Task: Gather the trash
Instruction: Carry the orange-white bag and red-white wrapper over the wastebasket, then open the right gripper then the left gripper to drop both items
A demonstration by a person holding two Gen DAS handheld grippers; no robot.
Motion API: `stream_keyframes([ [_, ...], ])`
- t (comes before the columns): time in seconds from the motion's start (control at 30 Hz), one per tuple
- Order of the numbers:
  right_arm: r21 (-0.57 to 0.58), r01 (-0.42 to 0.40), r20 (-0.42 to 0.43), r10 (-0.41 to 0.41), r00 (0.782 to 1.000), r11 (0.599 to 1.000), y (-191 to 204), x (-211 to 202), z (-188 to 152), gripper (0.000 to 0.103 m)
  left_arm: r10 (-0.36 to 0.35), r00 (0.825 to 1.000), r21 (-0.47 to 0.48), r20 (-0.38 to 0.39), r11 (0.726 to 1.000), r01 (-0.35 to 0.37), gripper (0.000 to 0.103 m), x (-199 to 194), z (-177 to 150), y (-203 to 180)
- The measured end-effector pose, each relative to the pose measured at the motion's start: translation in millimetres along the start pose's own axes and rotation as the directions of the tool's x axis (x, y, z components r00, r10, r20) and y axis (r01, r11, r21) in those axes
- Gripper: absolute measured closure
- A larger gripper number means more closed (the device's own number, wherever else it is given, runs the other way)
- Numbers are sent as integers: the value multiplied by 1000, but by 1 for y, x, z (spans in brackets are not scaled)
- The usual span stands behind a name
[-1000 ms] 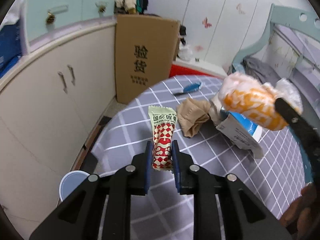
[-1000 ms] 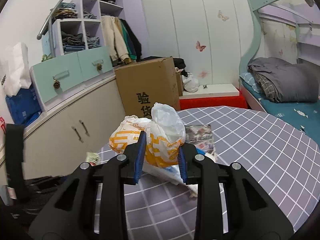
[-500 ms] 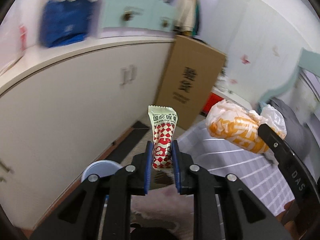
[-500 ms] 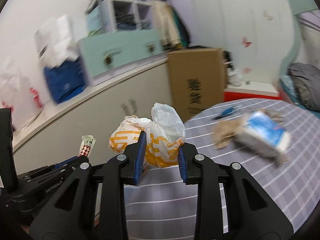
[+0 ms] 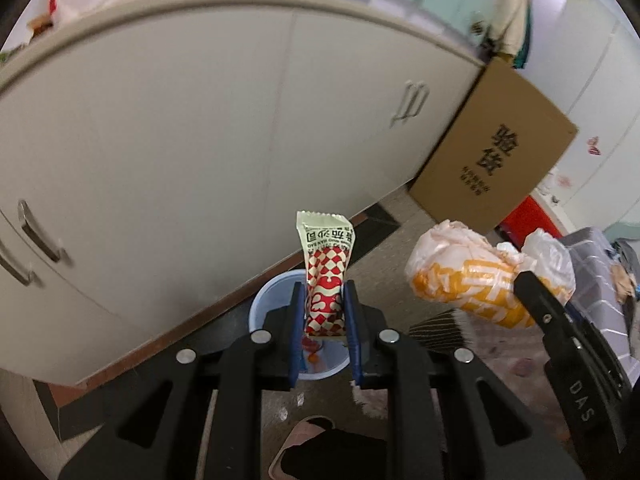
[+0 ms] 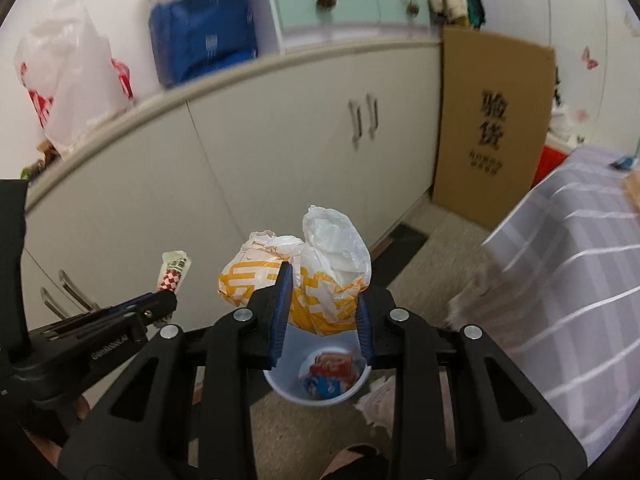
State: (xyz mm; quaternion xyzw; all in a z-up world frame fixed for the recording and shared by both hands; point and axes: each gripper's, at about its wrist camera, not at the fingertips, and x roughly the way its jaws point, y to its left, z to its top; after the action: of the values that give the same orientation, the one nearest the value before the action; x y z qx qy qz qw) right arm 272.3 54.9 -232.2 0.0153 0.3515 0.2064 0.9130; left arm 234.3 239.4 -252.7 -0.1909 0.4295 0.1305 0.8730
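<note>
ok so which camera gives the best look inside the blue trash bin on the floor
The right wrist view. The blue trash bin opens below the right tongs, showing red and blue wrappers inside. In the left wrist view the bin sits mostly behind the left tongs and their ketchup sachet; only rim and a sliver of interior show.

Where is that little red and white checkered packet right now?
The checkered packet stands upright, pinched in the left gripper, above the blue trash bin on the floor by the white cabinets.
</note>
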Motion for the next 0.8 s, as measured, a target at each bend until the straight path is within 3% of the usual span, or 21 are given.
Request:
stream_keyframes([
  [0.17,45,-24,-35,25,999,999,-1,40,-5,68,18,999,-31,-47,999,-20,85,28,3,21],
  [0.23,74,-34,-50,38,998,997,-4,57,-7,39,26,998,-35,-58,999,-28,85,35,2,25],
  [0.27,90,-42,-52,46,998,995,-6,63,-5,36,34,997,-35,-65,999,-36,85,41,4,26],
  [0.4,121,-31,-104,44,994,992,-11,86,-13,36,40,996,-34,-82,998,-43,84,55,9,25],
  [0.8,156,-30,-137,52,989,987,-20,84,-22,35,9,992,-3,-123,1000,-9,84,76,-1,17],
])
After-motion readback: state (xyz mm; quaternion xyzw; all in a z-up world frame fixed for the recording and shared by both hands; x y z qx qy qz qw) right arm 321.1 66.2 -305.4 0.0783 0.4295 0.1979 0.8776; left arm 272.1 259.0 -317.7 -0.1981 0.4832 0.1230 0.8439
